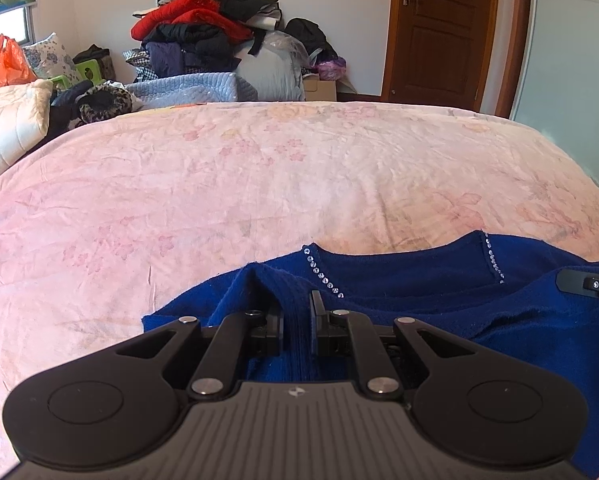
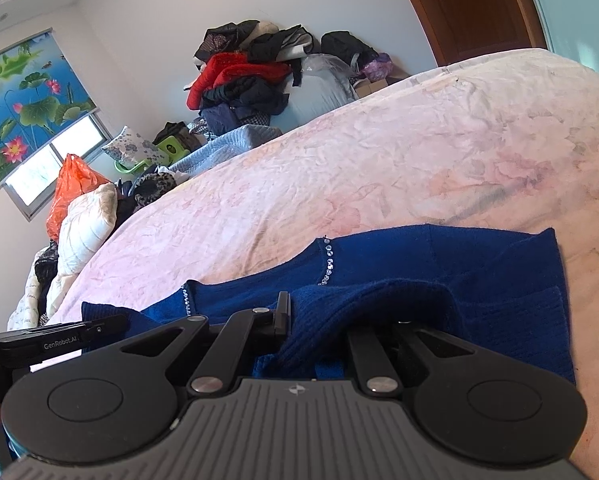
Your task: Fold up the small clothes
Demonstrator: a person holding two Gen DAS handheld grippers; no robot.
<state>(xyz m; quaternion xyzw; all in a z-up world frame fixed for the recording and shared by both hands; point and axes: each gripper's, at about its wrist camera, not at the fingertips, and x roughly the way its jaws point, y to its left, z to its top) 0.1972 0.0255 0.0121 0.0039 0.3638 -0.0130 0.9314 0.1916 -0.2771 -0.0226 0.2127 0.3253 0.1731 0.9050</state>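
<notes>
A blue knit sweater with rhinestone trim at the neckline lies on the pink floral bedspread, near the front edge. My left gripper is shut on a ribbed fold of the sweater at its left side. My right gripper is shut on a ribbed fold of the same sweater; the cloth covers its right finger. The right gripper's tip shows at the right edge of the left wrist view, and the left gripper shows at the left edge of the right wrist view.
A tall heap of clothes stands against the far wall behind the bed. A white quilt, an orange bag and pillows lie at the bed's far left. A brown door is at the back right.
</notes>
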